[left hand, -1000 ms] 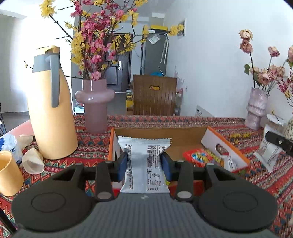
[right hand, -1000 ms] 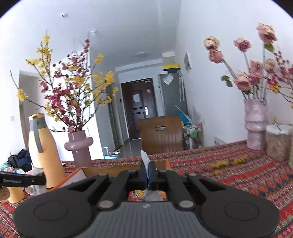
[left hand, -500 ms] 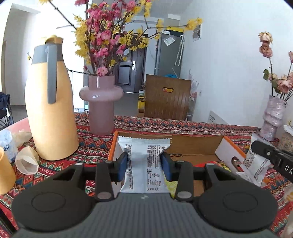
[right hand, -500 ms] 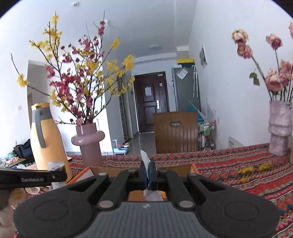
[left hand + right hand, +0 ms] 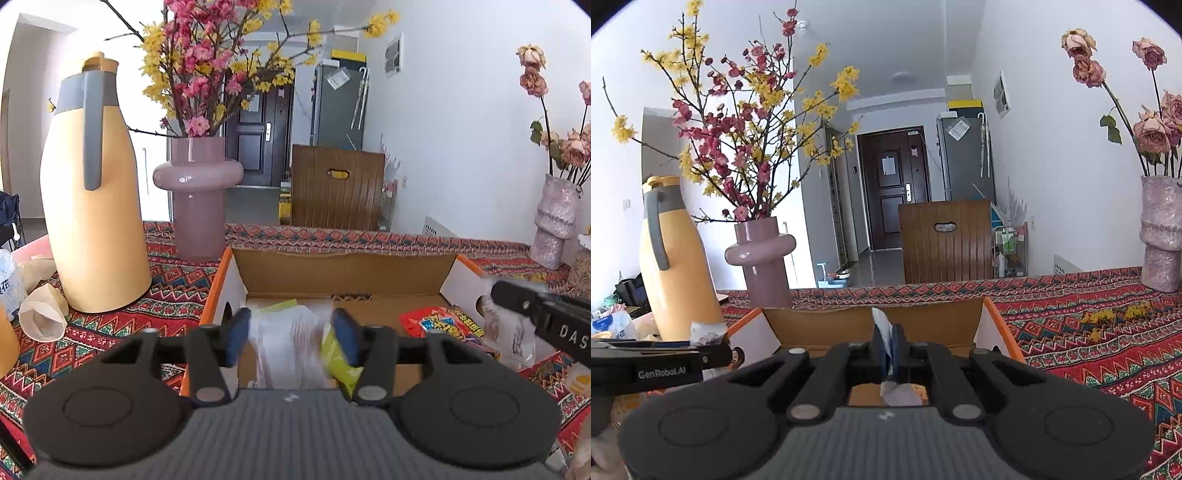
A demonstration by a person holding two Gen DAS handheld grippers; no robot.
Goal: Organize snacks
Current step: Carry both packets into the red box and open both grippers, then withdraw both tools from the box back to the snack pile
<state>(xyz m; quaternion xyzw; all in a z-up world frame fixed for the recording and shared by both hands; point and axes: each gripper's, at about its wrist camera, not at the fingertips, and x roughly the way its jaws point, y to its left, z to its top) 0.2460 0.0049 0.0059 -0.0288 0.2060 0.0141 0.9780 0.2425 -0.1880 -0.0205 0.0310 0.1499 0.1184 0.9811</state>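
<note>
Left gripper (image 5: pixel 291 338) hangs over the open cardboard box (image 5: pixel 343 273), jaws opening. A white snack packet (image 5: pixel 288 343) sits blurred between the blue pads (image 5: pixel 236 334), which no longer look pressed onto it, so it is probably dropping free into the box. That fits the aim: release over the box so the packet lands with the others. Already inside: a yellow-green packet (image 5: pixel 338 360) just right of the white one, and a red packet (image 5: pixel 439 325) toward the right wall.

Right gripper (image 5: pixel 888 347) is nearly pressed together, pinching a thin white packet (image 5: pixel 882 328) on edge between its fingers; its lower end pokes out below. The jaws are just starting to open, though the packet looks still held. It is aimed at the same box from the right side, likely so both packets go in together. From the left wrist view this gripper appears by the box's right wall with its packet hanging below.

The box stands on the patterned surface (image 5: pixel 1089 332), near the yellow jug (image 5: pixel 92 192) and pink vase (image 5: pixel 197 206), clear of both.

Remaining: right packet not yet released.
</note>
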